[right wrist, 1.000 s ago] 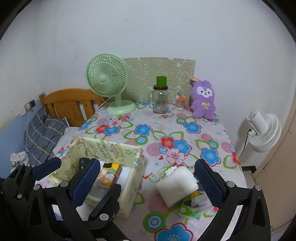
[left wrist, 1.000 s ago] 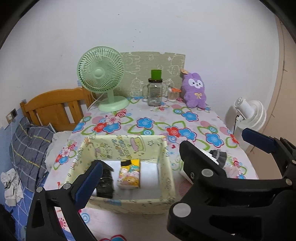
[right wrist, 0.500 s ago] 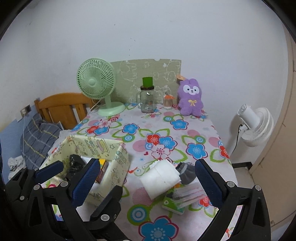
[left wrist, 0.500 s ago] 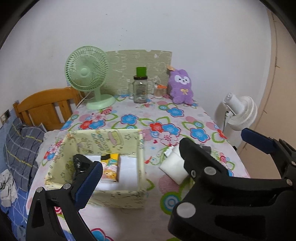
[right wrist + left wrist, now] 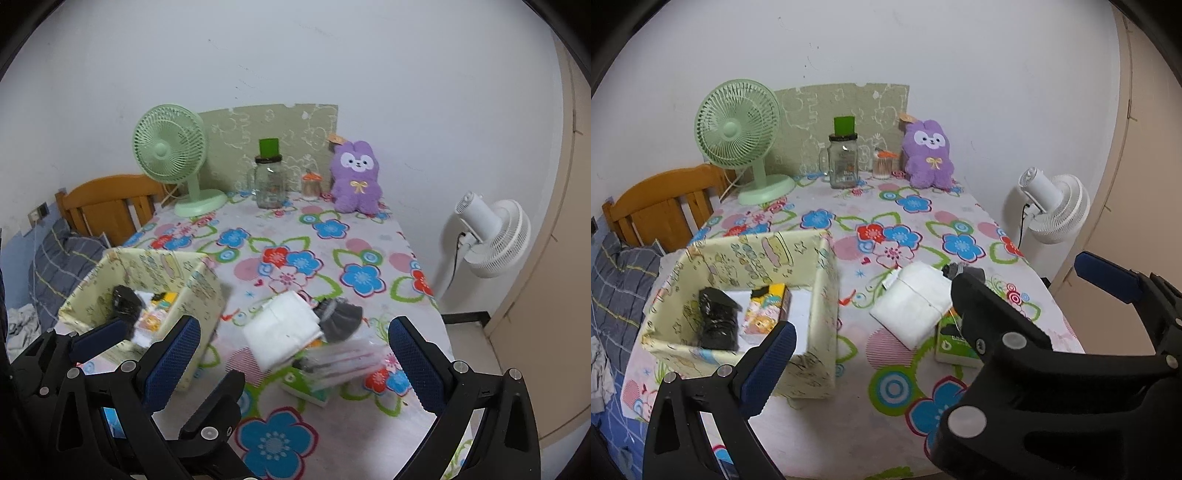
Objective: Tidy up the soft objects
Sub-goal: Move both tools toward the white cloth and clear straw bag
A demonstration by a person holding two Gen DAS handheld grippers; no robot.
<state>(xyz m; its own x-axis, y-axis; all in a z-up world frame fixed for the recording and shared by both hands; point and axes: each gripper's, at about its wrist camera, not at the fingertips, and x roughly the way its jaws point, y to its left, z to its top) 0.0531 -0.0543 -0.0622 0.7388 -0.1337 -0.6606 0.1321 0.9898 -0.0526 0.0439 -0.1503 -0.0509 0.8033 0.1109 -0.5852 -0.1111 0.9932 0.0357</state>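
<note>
The tabletop (image 5: 325, 435), under its flowered cloth, fills the middle of both views. At centre left stands the pale yellow fabric box (image 5: 823, 280), already holding a black bundle (image 5: 718, 319), a small printed packet (image 5: 766, 314) and something white beneath them. Right of the box, apart from it, lies the white folded cloth (image 5: 282, 330), resting partly on a green packet (image 5: 308, 389) and a clear plastic pack (image 5: 343, 360), with a grey fabric piece (image 5: 340, 317) touching its far edge. A purple plush rabbit (image 5: 354, 177) sits at the upper centre by a glass jar (image 5: 269, 182). The right claw (image 5: 295, 360) hangs above the pile with its fingers wide apart and empty; the left claw (image 5: 931, 306) is likewise spread and holds nothing. The likely trouble is in the pile: a grab at the cloth could catch the slippery pack below and drag it along, or pinch only one fold so the cloth opens and sags. The soft box wall could also buckle if bumped.
</note>
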